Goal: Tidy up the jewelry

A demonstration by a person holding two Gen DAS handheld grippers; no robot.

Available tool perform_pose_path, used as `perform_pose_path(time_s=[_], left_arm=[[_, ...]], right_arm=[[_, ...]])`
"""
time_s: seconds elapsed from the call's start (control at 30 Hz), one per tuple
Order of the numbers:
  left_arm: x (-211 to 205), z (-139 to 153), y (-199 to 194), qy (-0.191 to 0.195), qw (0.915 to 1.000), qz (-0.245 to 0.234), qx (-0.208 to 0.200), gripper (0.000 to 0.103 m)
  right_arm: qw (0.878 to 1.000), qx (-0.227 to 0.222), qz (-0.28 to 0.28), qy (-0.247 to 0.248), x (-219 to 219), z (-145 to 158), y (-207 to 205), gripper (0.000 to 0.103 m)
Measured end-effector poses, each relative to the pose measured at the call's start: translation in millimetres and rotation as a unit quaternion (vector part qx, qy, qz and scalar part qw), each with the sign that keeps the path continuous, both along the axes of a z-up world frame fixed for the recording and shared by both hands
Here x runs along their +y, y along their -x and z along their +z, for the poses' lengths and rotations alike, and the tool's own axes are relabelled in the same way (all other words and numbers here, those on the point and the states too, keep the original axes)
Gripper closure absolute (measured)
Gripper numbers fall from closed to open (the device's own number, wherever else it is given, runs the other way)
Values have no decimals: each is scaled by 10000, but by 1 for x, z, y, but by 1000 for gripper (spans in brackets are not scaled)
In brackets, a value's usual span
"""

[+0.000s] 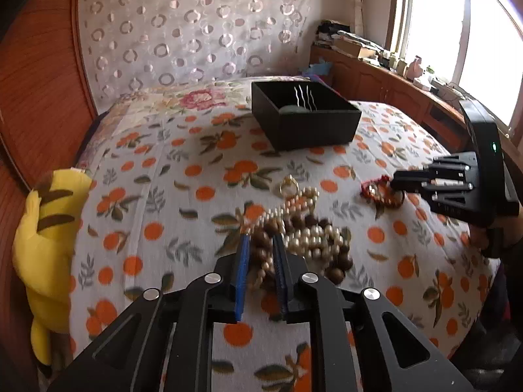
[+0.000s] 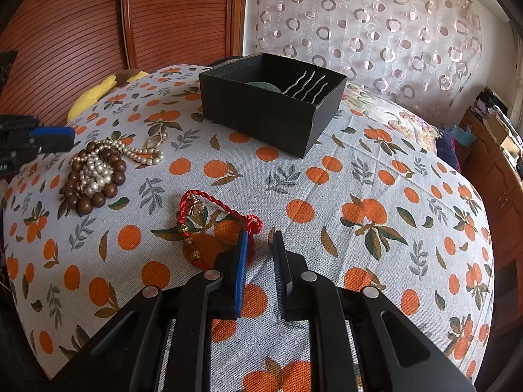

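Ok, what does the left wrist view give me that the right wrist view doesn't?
Left wrist only: the left gripper open, its fingers straddling the wooden bead bracelet in the tangled pile, the whole right gripper at the red cord bracelet, and the window.

Right wrist only: the right gripper open, one blue finger overlapping the red cord, nothing between the jaws.

Both: the black box holding wavy hairpins, the pearls, the orange-print bedspread.

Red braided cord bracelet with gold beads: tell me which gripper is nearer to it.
Right. The right gripper has its fingertips at the red braided cord bracelet; the left gripper is over the bead pile.
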State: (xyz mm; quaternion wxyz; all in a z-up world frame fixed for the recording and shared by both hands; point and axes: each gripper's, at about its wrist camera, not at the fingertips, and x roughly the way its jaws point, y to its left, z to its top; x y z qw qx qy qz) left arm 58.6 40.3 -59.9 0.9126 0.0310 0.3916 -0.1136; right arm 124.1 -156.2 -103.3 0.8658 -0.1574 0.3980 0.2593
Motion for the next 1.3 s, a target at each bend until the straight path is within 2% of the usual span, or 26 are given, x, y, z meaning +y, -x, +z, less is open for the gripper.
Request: perform_pose_path(time_s=[0.13, 0.23, 0.33, 0.47, 0.63, 0.67, 0.73, 0.8, 0.87, 0.9, 0.97, 1.07, 1.17, 1.3], left_arm=[[-8, -1, -25, 80, 9996, -202, 169, 76], [-16, -7, -45, 4, 9989, -321, 353, 76], [-23, -18, -62, 40, 9959, -536, 722, 76], [-34, -25, -70, -108, 9939, -698, 845, 75], [-35, -29, -82, 80, 9920, -782, 992, 74], [-37, -29, -84, 20, 9922, -771, 976, 74], [-39, -29, -84, -9, 9922, -832, 933, 79], [-41, -29, -83, 100, 9910, -951, 939, 94], [-44, -29, -81, 92, 9911, -963, 910, 97], [-44, -27, -79, 49, 9923, -921, 832, 103], [-43, -24, -77, 29, 9937, -812, 775, 103], [-38, -16, -71, 71, 9955, -722, 603, 103], [-33, -6, -67, 106, 9970, -630, 429, 103], [-36, -5, -68, -15, 9956, -768, 530, 103]], right_arm=[[10000, 2, 0, -3, 0, 0, 0, 86], [10000, 2, 0, -4, 0, 0, 0, 86], [10000, 3, -1, -4, 0, 0, 0, 86], [10000, 3, -1, -4, 0, 0, 0, 86], [10000, 3, -1, -4, 0, 0, 0, 86], [10000, 3, -1, -4, 0, 0, 0, 86], [10000, -2, -1, 4, 0, 0, 0, 86], [10000, 0, -1, 2, 0, 0, 0, 86], [10000, 6, 0, -7, 0, 0, 0, 86], [10000, 20, 1, -21, -1, 1, -1, 86], [10000, 57, 9, -59, -1, 0, -1, 88], [9997, 138, 90, -151, 0, 0, -2, 99], [9999, 31, 103, -5, 5, 0, 2, 99], [9999, 49, 106, -29, 5, 0, 3, 99]])
